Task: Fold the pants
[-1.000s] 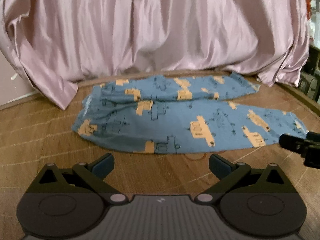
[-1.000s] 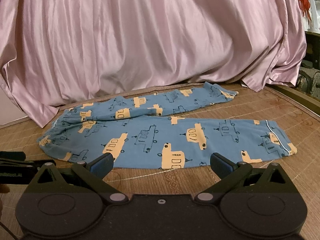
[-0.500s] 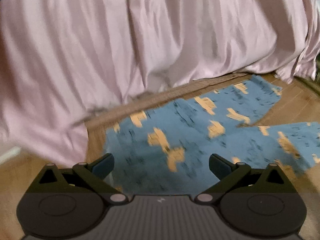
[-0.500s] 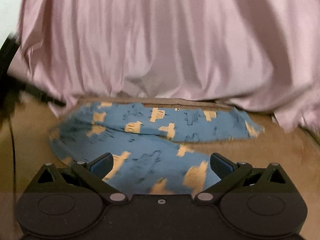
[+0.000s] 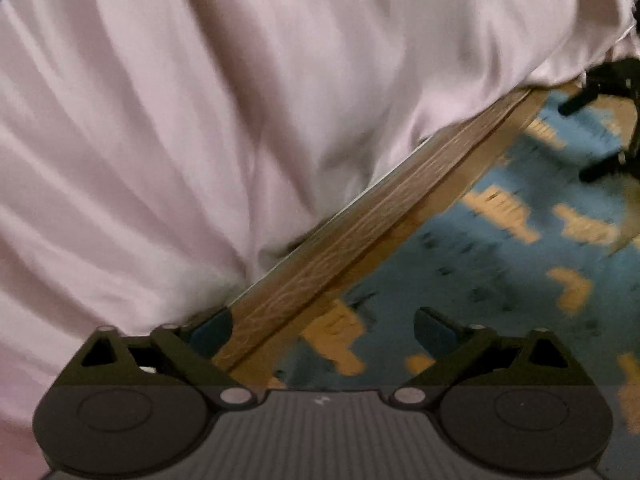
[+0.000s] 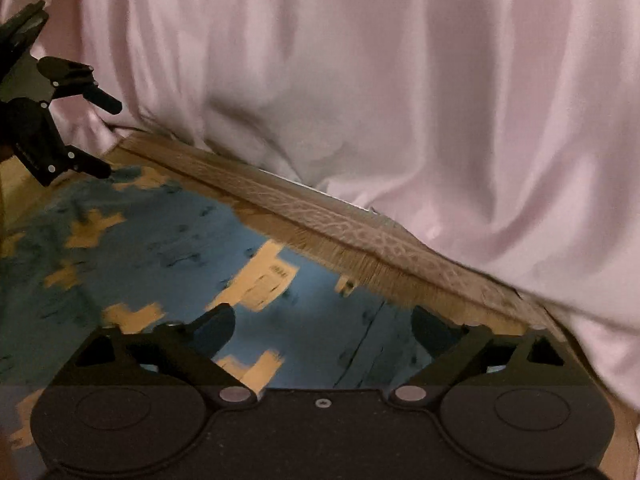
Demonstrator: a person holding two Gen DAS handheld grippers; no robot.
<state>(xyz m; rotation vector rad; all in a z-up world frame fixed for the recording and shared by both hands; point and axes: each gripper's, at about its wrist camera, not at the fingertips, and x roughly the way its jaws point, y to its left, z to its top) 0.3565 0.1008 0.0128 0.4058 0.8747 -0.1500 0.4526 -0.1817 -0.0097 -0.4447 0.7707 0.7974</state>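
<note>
left tool [image 5: 323,330]: spread | right tool [image 6: 323,330]: spread | 1 pants [image 6: 168,236] flat on 1 mat [image 6: 360,236] | 1 pink drape [image 6: 360,80]

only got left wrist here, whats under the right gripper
observer: pants. The right gripper hangs over the blue cloth by the mat edge.
operator: anything pinched
observer: no, its jaws are open and empty; a dark seam runs on the cloth between them.
operator: how does my left look from there
observer: left gripper is open too, lower finger by the pants' end; contact I cannot tell.
</note>
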